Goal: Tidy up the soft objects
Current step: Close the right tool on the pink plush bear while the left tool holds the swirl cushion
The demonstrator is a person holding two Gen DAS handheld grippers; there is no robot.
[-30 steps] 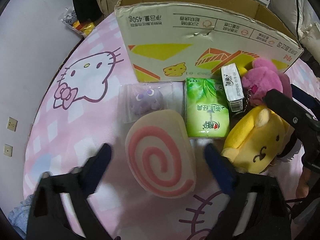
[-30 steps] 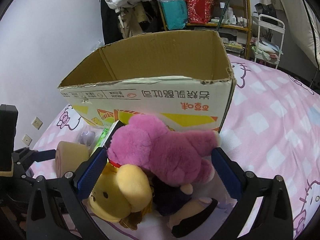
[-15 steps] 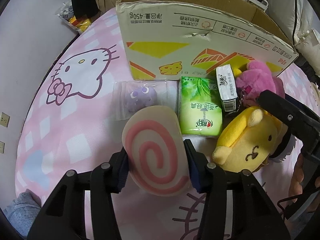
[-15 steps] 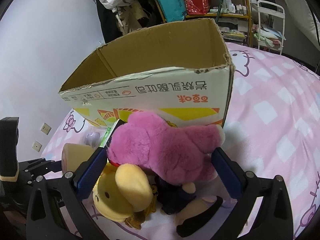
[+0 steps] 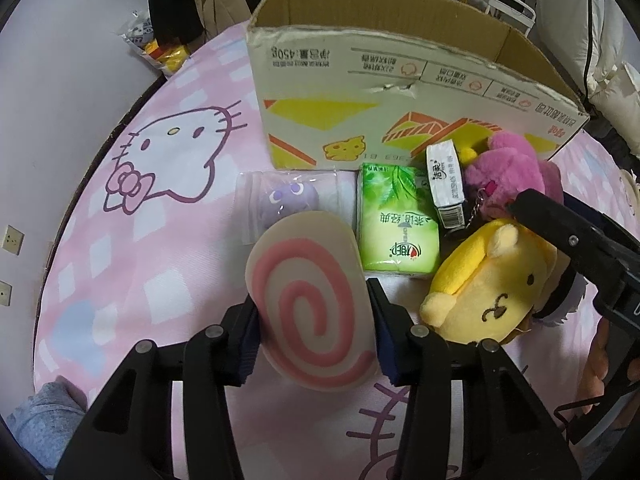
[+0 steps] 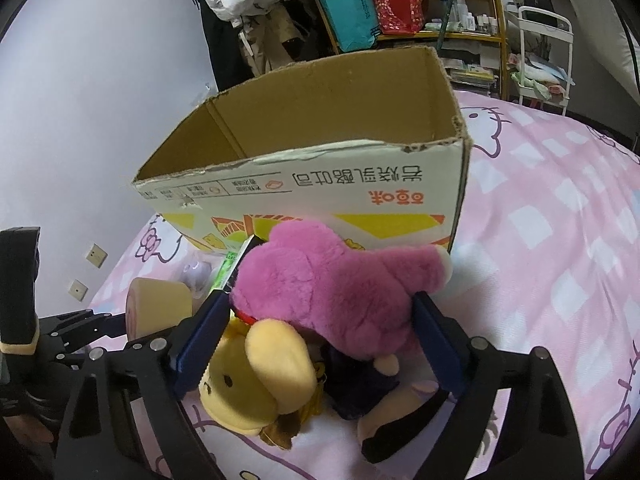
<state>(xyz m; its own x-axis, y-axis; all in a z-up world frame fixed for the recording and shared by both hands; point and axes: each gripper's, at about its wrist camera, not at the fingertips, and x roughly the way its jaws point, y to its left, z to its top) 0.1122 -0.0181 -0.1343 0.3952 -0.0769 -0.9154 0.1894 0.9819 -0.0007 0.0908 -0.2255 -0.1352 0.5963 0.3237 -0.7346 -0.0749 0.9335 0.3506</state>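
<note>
My left gripper (image 5: 314, 328) is shut on the swirl roll cushion (image 5: 308, 300), pink spiral on cream, held just above the pink bedspread. My right gripper (image 6: 320, 340) has its blue pads on both sides of the pink plush bear (image 6: 332, 284) and grips it, lifted over the yellow dog plush (image 6: 256, 380). An open cardboard box (image 6: 320, 148) stands right behind. In the left wrist view, the box (image 5: 360, 92), the pink bear (image 5: 508, 176) and the yellow dog plush (image 5: 492, 280) show too.
A green tissue pack (image 5: 396, 228), a small white tissue pack (image 5: 446, 180) and a bagged purple plush (image 5: 288, 200) lie before the box. A dark doll (image 6: 372, 384) lies under the bear. Shelves (image 6: 400, 8) and a wall stand behind the bed.
My left gripper closed on the swirl cushion and lifted it slightly. My right gripper narrowed onto the pink bear and raised it a little toward the box.
</note>
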